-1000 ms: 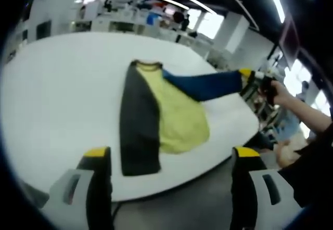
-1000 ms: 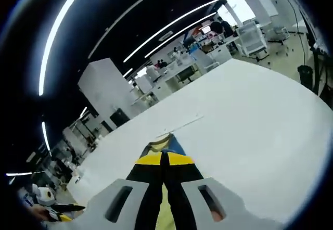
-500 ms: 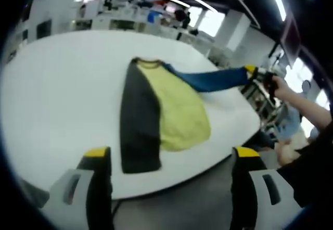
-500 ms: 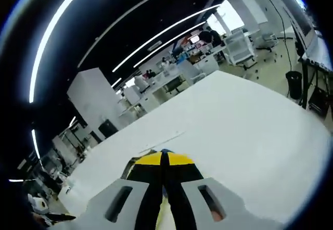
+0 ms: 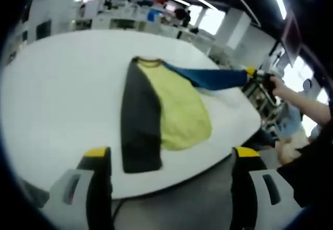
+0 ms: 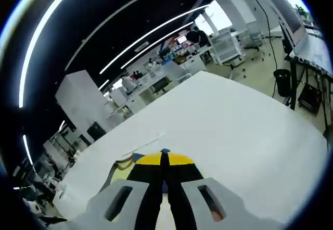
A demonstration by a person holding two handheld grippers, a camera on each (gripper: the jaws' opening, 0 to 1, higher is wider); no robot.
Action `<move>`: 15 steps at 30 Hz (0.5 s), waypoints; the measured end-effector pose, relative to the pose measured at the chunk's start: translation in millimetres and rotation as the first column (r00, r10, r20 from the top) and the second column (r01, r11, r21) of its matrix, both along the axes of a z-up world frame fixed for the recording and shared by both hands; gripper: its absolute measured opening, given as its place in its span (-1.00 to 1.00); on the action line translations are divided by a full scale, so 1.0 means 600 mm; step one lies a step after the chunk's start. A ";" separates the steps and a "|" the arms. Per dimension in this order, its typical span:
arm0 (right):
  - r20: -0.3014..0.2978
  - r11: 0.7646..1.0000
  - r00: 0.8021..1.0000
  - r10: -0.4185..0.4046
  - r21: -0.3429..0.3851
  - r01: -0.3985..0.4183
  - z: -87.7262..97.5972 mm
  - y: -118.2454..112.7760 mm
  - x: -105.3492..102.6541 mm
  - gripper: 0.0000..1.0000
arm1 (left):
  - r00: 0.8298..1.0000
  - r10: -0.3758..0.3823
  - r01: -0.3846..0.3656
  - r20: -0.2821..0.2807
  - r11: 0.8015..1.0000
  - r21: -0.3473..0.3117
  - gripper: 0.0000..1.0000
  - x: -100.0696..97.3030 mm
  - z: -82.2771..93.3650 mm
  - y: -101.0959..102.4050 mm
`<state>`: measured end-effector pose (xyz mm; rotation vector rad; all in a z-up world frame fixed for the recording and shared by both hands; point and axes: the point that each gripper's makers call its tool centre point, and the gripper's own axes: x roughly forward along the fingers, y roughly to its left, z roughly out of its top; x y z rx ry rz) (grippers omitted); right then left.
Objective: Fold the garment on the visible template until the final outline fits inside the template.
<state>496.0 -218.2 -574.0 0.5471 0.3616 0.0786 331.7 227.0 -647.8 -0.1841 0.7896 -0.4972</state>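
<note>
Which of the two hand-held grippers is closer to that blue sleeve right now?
The right hand-held gripper: it is shut on the end of the blue sleeve, pulling it out sideways. The left hand-held gripper hangs open, back from the table edge.

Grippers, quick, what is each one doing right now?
Left gripper: open, holding nothing.
Right gripper: shut on the blue sleeve of the yellow and dark grey garment.

White table [image 5: 57,84], rounded edge, matte top. Garment [image 5: 161,113] lies flat on it near the right edge: dark panel on the left, yellow panel on the right, collar at the far end. Blue sleeve [image 5: 208,77] is raised off the surface toward the right. In right gripper view the table [image 6: 234,126] is bare white beyond the garment [image 6: 122,167].
</note>
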 end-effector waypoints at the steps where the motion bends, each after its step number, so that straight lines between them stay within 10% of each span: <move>1: -0.005 1.000 1.000 -0.002 -0.001 0.002 -0.007 -0.012 0.009 -0.98 | 1.000 -0.001 0.001 -0.001 1.000 0.000 0.84 0.000 0.000 -0.001; 15: -0.022 0.999 1.000 0.000 -0.034 -0.001 -0.034 -0.080 0.078 -0.98 | 1.000 0.021 -0.021 -0.015 1.000 0.009 0.85 -0.003 -0.005 0.006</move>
